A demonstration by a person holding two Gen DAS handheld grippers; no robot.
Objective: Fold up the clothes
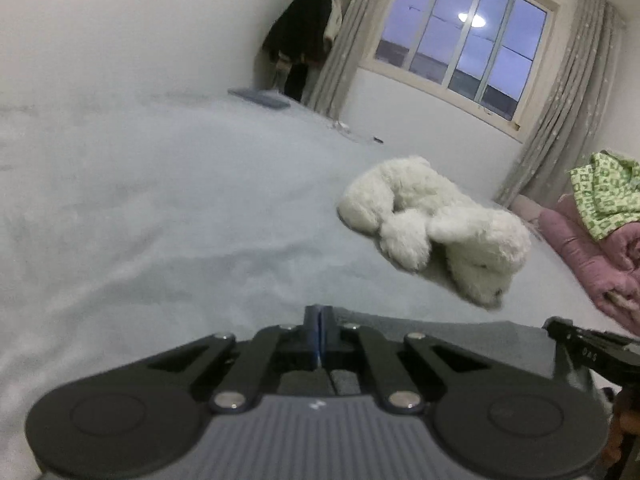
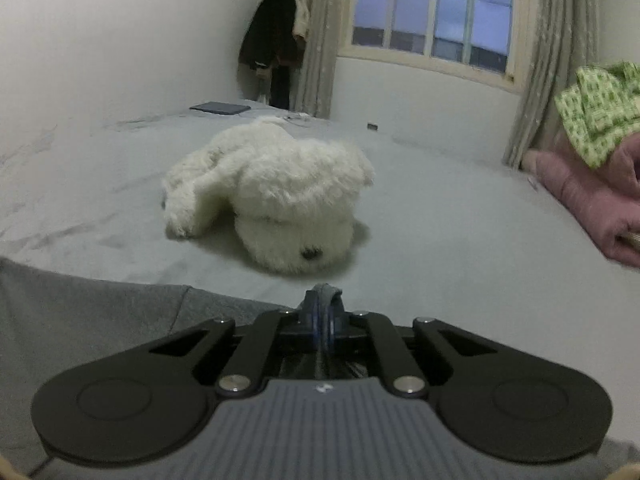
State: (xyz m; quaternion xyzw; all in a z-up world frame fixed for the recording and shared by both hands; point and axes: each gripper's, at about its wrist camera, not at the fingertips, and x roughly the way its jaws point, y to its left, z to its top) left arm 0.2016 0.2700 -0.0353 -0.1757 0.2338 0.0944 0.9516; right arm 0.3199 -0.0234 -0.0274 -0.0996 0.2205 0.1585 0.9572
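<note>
A grey garment point(image 1: 460, 336) lies spread on the pale bed sheet point(image 1: 160, 200), just beyond both grippers. My left gripper point(image 1: 319, 316) has its fingers pressed together at the garment's far edge, with grey cloth showing beneath them. In the right wrist view the garment point(image 2: 100, 312) stretches to the left. My right gripper point(image 2: 323, 304) is shut on it, and a small fold of grey cloth sticks out above the fingertips. A black piece of the right tool's body point(image 1: 588, 348) shows at the right edge of the left wrist view.
A white plush dog point(image 2: 276, 188) lies on the sheet point(image 2: 440, 240) right ahead of the right gripper. At the right are a pink quilt point(image 2: 580, 200) and a green patterned cloth point(image 2: 596, 108). Farther back are a dark flat item point(image 2: 220, 109), hanging coats point(image 2: 276, 40) and curtains point(image 2: 544, 60).
</note>
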